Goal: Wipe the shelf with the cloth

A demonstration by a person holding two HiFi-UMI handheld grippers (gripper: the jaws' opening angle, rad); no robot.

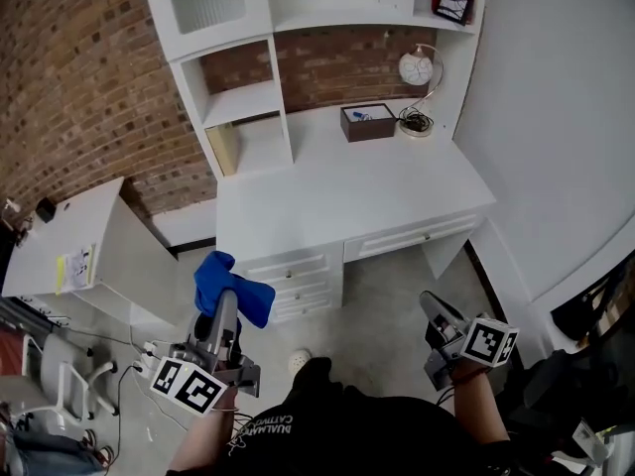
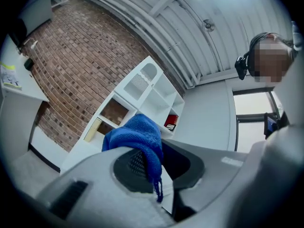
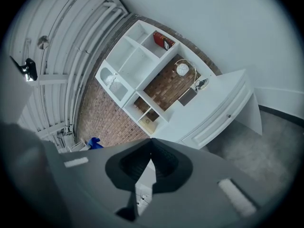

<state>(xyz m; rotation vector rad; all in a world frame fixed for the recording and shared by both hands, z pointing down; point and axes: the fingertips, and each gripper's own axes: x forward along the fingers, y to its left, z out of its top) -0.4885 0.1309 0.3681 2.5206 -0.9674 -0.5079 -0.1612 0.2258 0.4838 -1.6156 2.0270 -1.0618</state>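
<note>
Left gripper (image 1: 222, 303) is clamped on the blue cloth (image 1: 231, 288), in the air off the desk's (image 1: 347, 186) front-left corner, well short of the shelf (image 1: 245, 100). Right gripper (image 1: 438, 317) has its jaws together, empty. We'd grip firmly, land the cloth flat and sweep edge to edge.

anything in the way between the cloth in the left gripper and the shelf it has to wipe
Nothing visible blocks the way. The left gripper holds the blue cloth out in front of the desk, whose top is bare below the shelf. A brown box sits off to the right.
</note>
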